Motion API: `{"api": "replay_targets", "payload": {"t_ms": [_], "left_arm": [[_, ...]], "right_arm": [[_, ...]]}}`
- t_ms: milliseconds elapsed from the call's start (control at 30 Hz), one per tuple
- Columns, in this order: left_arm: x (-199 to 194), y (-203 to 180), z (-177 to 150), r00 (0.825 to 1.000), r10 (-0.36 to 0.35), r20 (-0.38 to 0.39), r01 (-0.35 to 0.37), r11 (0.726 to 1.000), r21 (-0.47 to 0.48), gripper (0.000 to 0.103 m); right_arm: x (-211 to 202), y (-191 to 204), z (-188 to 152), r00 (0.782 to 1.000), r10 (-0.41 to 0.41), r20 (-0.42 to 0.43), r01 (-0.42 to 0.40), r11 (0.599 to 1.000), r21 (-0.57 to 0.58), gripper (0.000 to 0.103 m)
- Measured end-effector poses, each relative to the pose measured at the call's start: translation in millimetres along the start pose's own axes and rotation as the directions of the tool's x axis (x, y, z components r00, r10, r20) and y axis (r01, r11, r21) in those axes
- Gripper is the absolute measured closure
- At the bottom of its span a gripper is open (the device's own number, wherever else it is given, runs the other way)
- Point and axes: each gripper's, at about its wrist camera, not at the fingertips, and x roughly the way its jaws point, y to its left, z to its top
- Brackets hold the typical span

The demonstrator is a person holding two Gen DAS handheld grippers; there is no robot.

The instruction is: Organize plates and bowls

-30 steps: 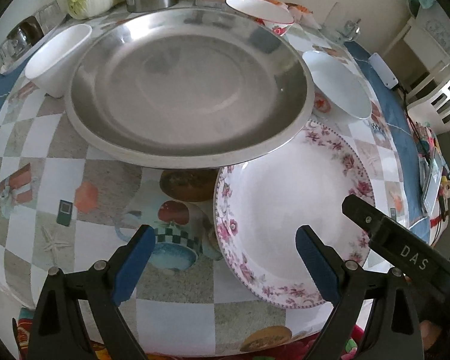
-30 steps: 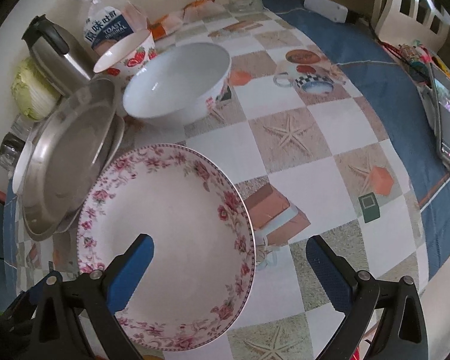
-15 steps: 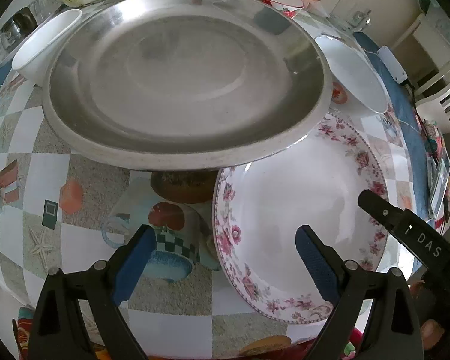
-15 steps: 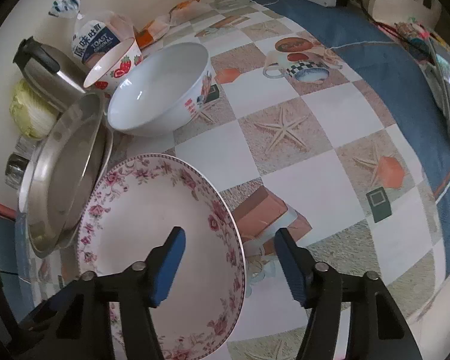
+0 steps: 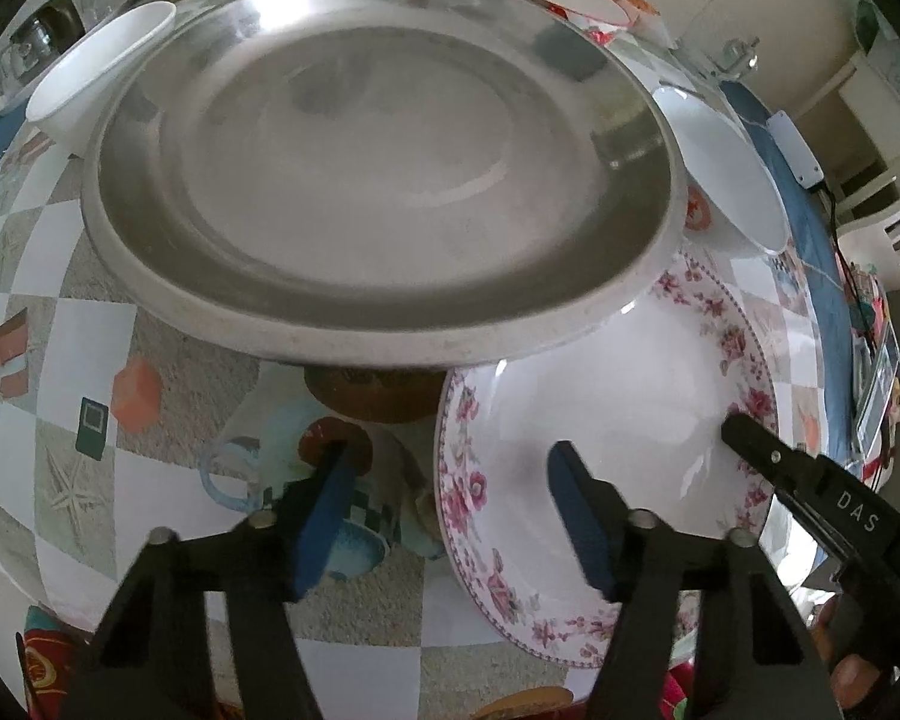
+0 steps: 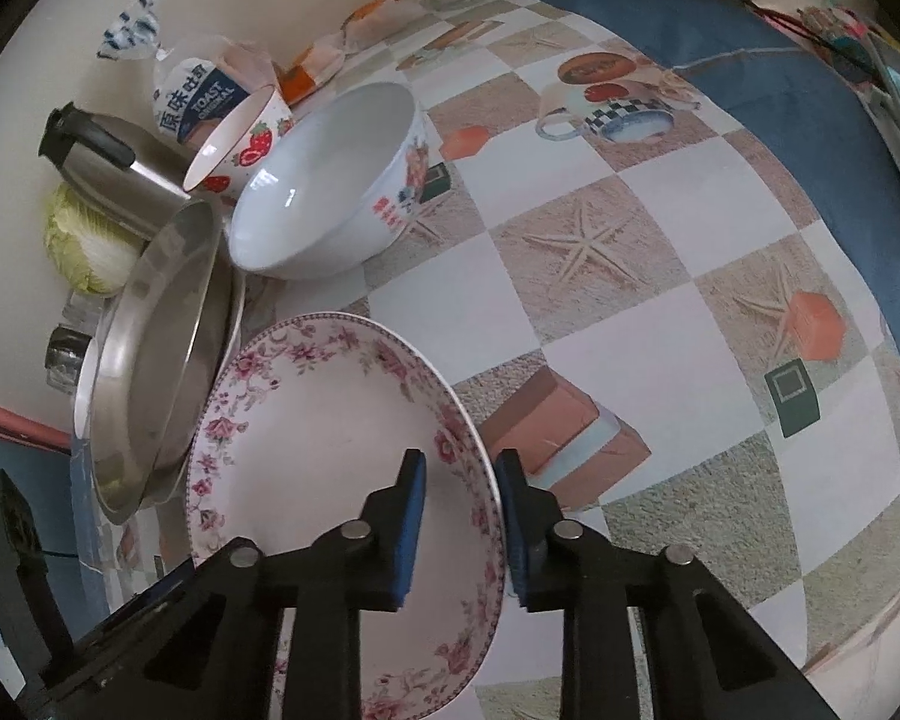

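Left gripper (image 5: 447, 498), seen from the left wrist view, is standing with its blue-padded fingers (image 5: 324, 510) spread apart and clasping nothing; one finger is hanging over the printed tablecloth (image 5: 90, 324), the other over the floral plate (image 5: 618, 396). Ahead of it and to its left, a small white bowl (image 5: 96, 84) is sitting tilted beside the steel plate (image 5: 378, 168). Directly ahead, the steel plate is filling most of the field, its near rim overlapping the far edge of the floral plate. To the right of the left gripper, the black tip of the other tool is reaching onto the floral plate's right rim.

Right gripper (image 6: 459, 516), seen from the right wrist view, is closing its two blue pads (image 6: 411, 516) on the right rim of the floral plate (image 6: 330, 450), one pad inside the rim and one outside; whether both pads are pressing the rim cannot be told. To its left, the steel plate (image 6: 162, 348) is lying partly under the floral plate's edge. Farther ahead on the left, a metal kettle (image 6: 108, 168) and a cabbage (image 6: 84, 240) are standing by the wall. Ahead of the right gripper, a large white bowl (image 6: 324, 180) is sitting beside a strawberry bowl (image 6: 240, 144), with a toast bag (image 6: 198, 90) behind them.
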Motion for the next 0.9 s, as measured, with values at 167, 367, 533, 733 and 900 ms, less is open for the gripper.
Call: {"api": "replay_targets", "payload": {"t_ms": [167, 367, 533, 733, 900], "left_arm": [[0, 11, 3, 1.0, -0.02, 0.02, 0.02, 0.999, -0.039, 0.066], [-1, 28, 10, 0.995, -0.091, 0.027, 0.094, 0.991, -0.097, 0.079], [-3, 17, 6, 0.995, -0.102, 0.011, 0.102, 0.994, -0.045, 0.084], [-3, -7, -5, 0.992, -0.129, -0.009, 0.129, 0.992, -0.005, 0.084], [-2, -13, -7, 0.99, -0.142, -0.021, 0.143, 0.989, 0.024, 0.084]], "right_arm": [[-2, -7, -6, 0.999, 0.043, 0.001, -0.043, 0.998, 0.045, 0.086], [-4, -10, -6, 0.999, 0.051, 0.001, -0.051, 0.997, 0.054, 0.085], [-5, -14, -6, 0.998, 0.059, -0.001, -0.059, 0.996, 0.069, 0.087], [-12, -38, -6, 0.997, 0.082, 0.005, -0.082, 0.99, 0.119, 0.087], [-19, -56, -8, 0.995, 0.093, 0.018, -0.095, 0.985, 0.142, 0.087]]}}
